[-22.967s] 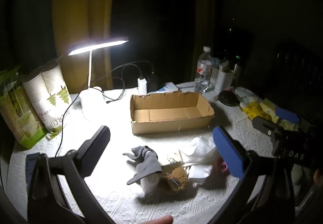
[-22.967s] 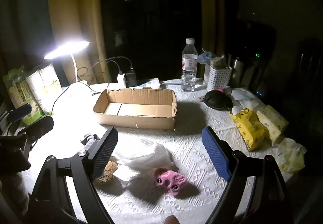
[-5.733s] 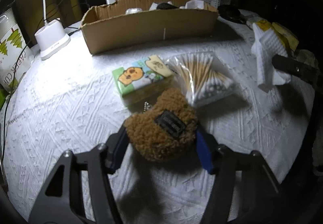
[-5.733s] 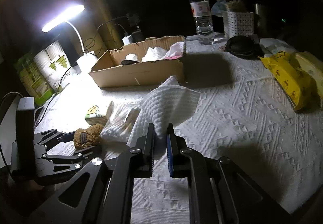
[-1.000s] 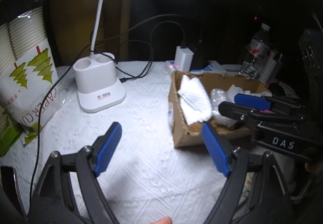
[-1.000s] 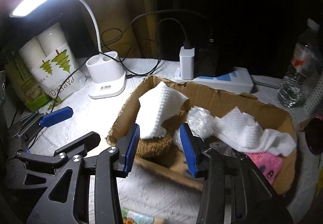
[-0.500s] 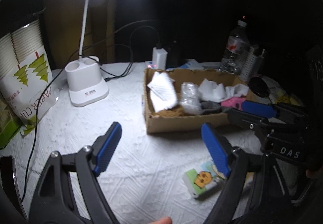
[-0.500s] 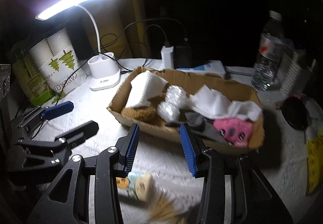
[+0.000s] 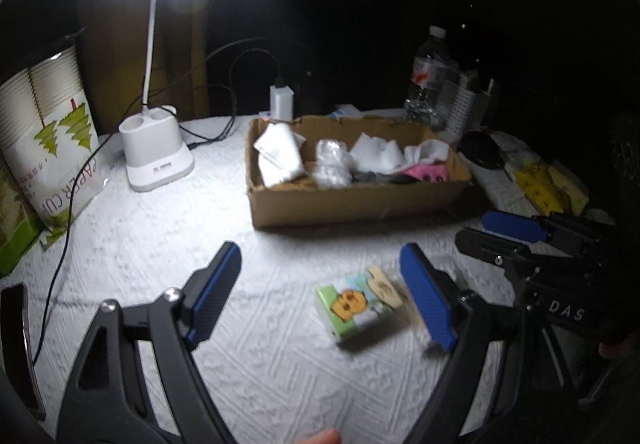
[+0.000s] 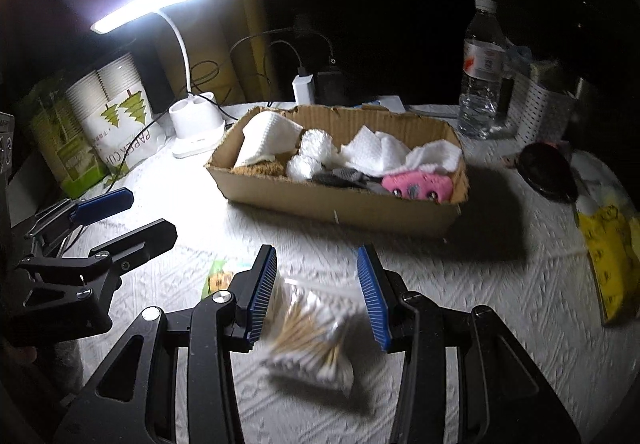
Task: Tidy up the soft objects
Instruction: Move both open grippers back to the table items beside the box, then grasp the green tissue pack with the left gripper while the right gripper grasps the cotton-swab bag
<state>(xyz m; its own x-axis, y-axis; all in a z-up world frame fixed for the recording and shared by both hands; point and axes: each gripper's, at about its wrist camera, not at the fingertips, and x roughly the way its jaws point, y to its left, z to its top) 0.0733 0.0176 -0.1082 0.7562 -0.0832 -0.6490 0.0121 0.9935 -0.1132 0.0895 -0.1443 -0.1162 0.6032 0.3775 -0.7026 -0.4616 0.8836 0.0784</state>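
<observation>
- Dark room; white textured cloth covers the desk (image 9: 132, 244), lit by a white desk lamp (image 9: 158, 148) at the back left.
- Only your right wrist view shows the bag of cotton swabs (image 10: 312, 336): it lies on the cloth between the blue pads of your right tongs (image 10: 320, 298), which stand apart with gaps on both sides, gripping nothing.
- Your left wrist view shows the tissue pack (image 9: 358, 302) with cartoon faces in full, lying flat just inside the right pad of your left tongs (image 9: 320, 294); those pads are spread wide and hold nothing. From the right view only a green corner of that pack peeks out behind the left finger.
- Cardboard box (image 10: 340, 204) sits mid-desk, beyond both tongs. Contents, left to right: folded white cloth (image 10: 268, 138) leaning on the left end wall over a brown fuzzy item (image 10: 262, 168); bubble wrap roll (image 10: 310, 154); grey glove (image 10: 344, 177); crumpled white paper towel (image 10: 392, 152); pink plush (image 10: 416, 184) in the right corner.
- Water bottle (image 10: 482, 72) stands behind the box to the right; paper cup sleeve (image 9: 48, 140) at far left.
- Right view alone shows the yellow packet (image 10: 612, 260) clearly, at the right desk edge.
</observation>
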